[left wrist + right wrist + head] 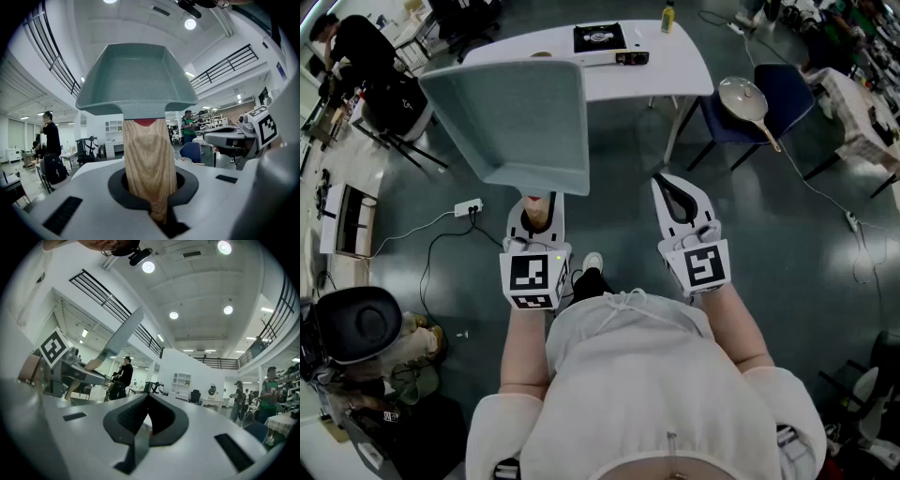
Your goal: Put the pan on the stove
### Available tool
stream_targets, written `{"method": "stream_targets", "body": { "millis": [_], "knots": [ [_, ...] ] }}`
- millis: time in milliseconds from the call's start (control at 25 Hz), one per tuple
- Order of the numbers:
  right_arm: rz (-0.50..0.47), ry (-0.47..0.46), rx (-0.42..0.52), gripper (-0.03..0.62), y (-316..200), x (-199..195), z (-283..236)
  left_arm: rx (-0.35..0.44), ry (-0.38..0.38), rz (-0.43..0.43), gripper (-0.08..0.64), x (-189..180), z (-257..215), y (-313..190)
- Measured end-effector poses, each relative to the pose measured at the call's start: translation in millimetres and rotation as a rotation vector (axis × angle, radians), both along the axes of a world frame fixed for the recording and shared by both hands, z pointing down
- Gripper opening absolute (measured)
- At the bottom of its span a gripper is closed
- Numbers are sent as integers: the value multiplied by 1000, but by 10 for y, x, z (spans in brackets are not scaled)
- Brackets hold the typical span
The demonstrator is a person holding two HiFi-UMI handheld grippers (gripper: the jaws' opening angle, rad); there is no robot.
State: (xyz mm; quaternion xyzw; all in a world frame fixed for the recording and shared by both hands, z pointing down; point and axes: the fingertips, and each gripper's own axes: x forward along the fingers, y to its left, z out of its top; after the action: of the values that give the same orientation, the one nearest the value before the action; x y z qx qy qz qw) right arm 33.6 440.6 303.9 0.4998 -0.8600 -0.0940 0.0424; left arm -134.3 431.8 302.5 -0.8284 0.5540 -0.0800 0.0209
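Note:
A square grey-green pan (520, 117) hangs in the air in front of me, tilted with its open side toward the head view. Its wooden handle (147, 159) runs down between the jaws of my left gripper (536, 223), which is shut on it. From the left gripper view the pan (136, 79) fills the upper middle. The black stove (600, 38) sits on the white table (675, 70) farther ahead, beyond the pan. My right gripper (678, 202) is held level beside the left one, shut, with nothing between its jaws (145, 420).
A second round pan (744, 98) lies on a blue chair (792, 94) right of the table. A bottle (667, 16) stands on the table's far edge. A power strip (469, 206) and cables lie on the floor at left. A black chair (356, 323) is at lower left.

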Motion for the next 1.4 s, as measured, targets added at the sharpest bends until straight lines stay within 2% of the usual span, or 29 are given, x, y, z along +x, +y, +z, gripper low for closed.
{"method": "stream_targets", "body": {
  "millis": [320, 480, 640, 800, 1080, 1400],
  "knots": [
    [18, -22, -15, 0, -50, 88, -33, -4, 23, 3, 46, 15, -54, -33],
    [25, -47, 9, 0, -83, 163, -45, -12, 41, 0, 46, 30, -39, -63],
    [40, -65, 36, 2, -188, 260, -39, -20, 31, -5, 46, 37, -24, -145],
    [60, -81, 7, 2, -400, 272, 43, -32, 11, 6, 46, 37, 50, -357],
    [67, -61, 0, 2, -1164, 82, 164, -29, -17, 31, 46, -68, 176, -1164],
    [127, -48, -16, 3, -2482, -125, 121, -45, -14, 94, 46, -246, 201, -2541]
  ]
}}
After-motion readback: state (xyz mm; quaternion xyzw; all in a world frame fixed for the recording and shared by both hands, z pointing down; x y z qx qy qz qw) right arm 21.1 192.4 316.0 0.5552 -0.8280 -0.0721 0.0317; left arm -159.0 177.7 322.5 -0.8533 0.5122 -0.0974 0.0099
